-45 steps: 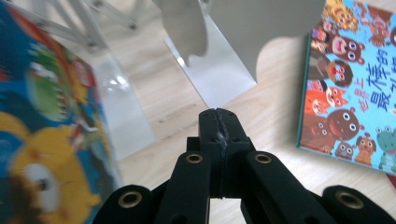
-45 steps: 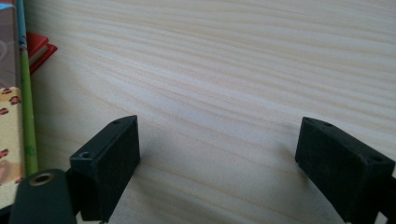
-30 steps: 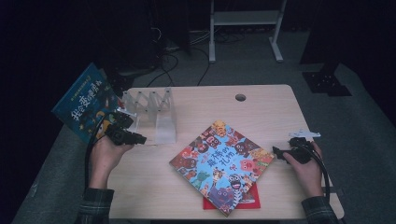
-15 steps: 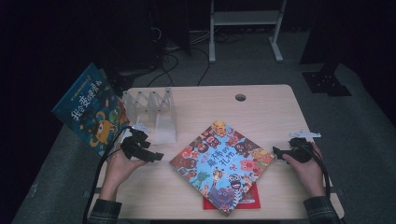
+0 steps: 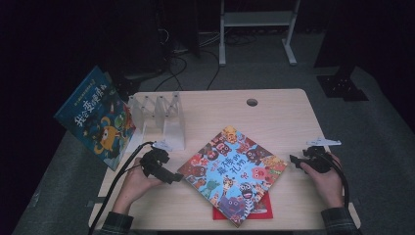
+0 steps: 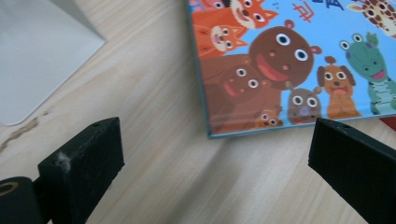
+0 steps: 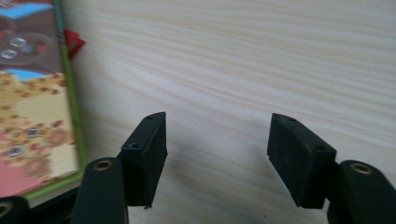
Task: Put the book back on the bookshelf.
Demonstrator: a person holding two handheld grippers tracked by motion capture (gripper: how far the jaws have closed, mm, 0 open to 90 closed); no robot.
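Note:
A colourful animal picture book lies askew in the middle of the wooden table, on top of a red book. My left gripper sits just off the book's left corner, open. In the left gripper view that book corner lies ahead between the wide-apart jaws of the left gripper. My right gripper rests by the book's right corner, open with nothing in it. In the right gripper view, the right gripper hovers over bare wood with the book's edge to its left.
A clear plastic book rack stands at the back left, its white base near my left gripper. A blue picture book leans off the table's left side against it. A cable hole is at the back.
My left gripper has moved from beside the blue book and rack, right and nearer, to the picture book's left corner. The right gripper has stayed put.

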